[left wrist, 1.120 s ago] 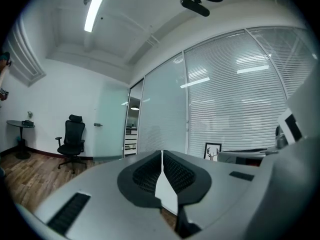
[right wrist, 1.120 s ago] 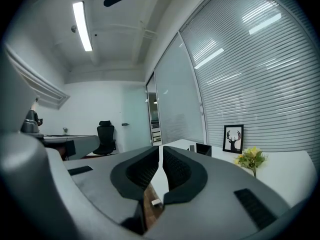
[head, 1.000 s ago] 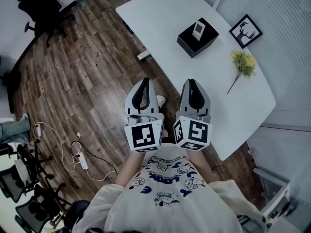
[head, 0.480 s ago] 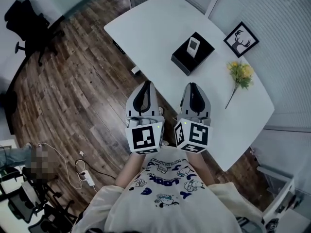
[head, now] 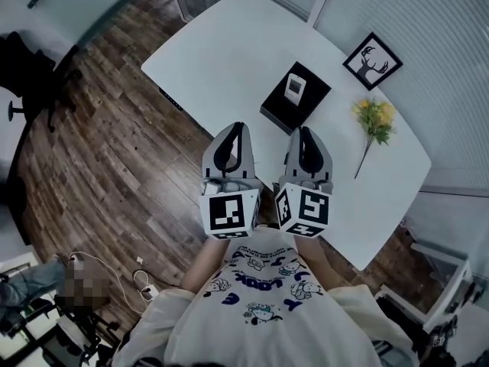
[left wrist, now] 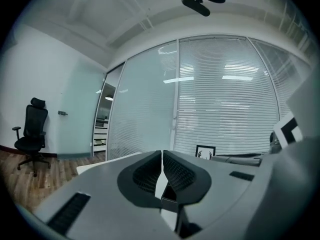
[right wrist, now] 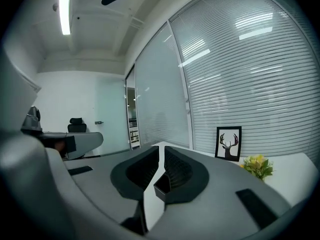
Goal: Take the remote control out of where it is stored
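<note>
Only the head view shows the task's thing. The white remote [head: 295,88] sits in the top of a black box [head: 278,114], and this box stands on the white desk [head: 221,52], a little ahead of both tongs. How deep the remote sits in the box I cannot tell from above.

In the same view the left tongs [head: 238,126] and the right tongs [head: 303,130] are side by side at the near edge of the desk, and both point toward the box without touching it.

The two gripper views look low across the desk and give the state of the jaws. The left tongs [left wrist: 162,152] are pressed together at the tips with nothing between them, and the right tongs [right wrist: 161,148] are the same.

The right gripper view shows the deer picture [right wrist: 228,143] beside yellow flowers [right wrist: 257,166] – both stand to the right of the box in the head view. The left gripper view alone shows an office chair [left wrist: 31,134] on the wooden floor [left wrist: 20,176].
</note>
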`<action>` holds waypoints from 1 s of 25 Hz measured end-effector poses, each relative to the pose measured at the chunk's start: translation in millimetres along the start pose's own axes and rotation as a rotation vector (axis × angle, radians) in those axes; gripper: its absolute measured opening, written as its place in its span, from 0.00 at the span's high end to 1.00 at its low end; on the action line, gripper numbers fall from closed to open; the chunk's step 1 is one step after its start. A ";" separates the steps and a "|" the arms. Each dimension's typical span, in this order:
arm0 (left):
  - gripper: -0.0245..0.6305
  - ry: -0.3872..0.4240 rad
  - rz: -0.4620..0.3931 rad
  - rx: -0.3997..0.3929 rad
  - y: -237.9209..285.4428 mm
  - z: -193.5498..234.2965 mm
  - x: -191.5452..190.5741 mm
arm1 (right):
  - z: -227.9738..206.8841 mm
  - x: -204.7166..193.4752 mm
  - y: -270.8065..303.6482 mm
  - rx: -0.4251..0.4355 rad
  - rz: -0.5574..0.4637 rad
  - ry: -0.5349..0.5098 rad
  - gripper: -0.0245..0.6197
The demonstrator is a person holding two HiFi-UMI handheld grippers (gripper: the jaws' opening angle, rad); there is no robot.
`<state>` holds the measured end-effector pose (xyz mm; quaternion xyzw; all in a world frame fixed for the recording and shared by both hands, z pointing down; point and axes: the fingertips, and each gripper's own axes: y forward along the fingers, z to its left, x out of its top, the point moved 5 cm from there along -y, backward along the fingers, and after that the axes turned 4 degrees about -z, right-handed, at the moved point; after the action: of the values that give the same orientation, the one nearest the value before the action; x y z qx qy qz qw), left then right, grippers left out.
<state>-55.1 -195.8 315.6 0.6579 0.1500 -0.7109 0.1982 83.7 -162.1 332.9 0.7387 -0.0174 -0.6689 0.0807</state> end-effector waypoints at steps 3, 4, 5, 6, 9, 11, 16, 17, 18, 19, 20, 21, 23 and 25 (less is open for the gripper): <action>0.93 -0.009 0.020 -0.036 22.3 3.0 -4.1 | -5.8 -3.0 18.9 -0.026 0.023 0.000 0.90; 0.93 -0.012 0.026 -0.046 29.2 4.1 -5.4 | -7.7 -4.0 24.9 -0.037 0.031 -0.001 0.90; 0.93 -0.014 0.034 -0.056 35.9 5.2 -6.8 | -9.7 -5.2 30.5 -0.048 0.040 -0.003 0.90; 0.93 -0.016 0.042 -0.066 42.2 6.3 -8.5 | -11.6 -6.7 36.0 -0.058 0.049 -0.006 0.90; 0.93 -0.022 0.065 -0.086 59.5 10.7 -14.7 | -16.7 -11.6 51.7 -0.081 0.072 -0.010 0.90; 0.93 -0.027 0.082 -0.092 70.0 13.6 -19.9 | -19.8 -14.9 61.5 -0.086 0.087 -0.012 0.90; 0.93 -0.037 0.113 -0.107 94.2 16.6 -31.0 | -28.3 -24.1 82.4 -0.091 0.126 -0.022 0.90; 0.93 -0.039 0.117 -0.111 99.0 16.7 -32.8 | -30.2 -26.0 86.1 -0.094 0.134 -0.022 0.90; 0.93 -0.041 0.122 -0.115 103.5 16.6 -34.6 | -32.1 -28.0 89.4 -0.096 0.142 -0.020 0.90; 0.93 -0.041 0.128 -0.119 107.9 16.6 -36.4 | -33.6 -29.9 92.7 -0.099 0.149 -0.019 0.90; 0.93 -0.041 0.133 -0.123 112.2 16.7 -38.0 | -34.8 -31.6 96.2 -0.100 0.156 -0.019 0.90; 0.93 -0.041 0.137 -0.127 116.6 17.2 -39.3 | -35.6 -33.3 100.2 -0.101 0.162 -0.020 0.90; 0.93 -0.042 0.143 -0.135 125.3 18.6 -41.8 | -37.1 -36.3 108.3 -0.104 0.174 -0.022 0.90; 0.93 -0.043 0.153 -0.139 133.7 19.9 -45.5 | -40.2 -39.8 115.6 -0.111 0.185 -0.019 0.90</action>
<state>-5.9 -318.5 369.1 0.6367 0.1441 -0.6955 0.3002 128.9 -267.0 392.3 0.7221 -0.0492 -0.6654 0.1825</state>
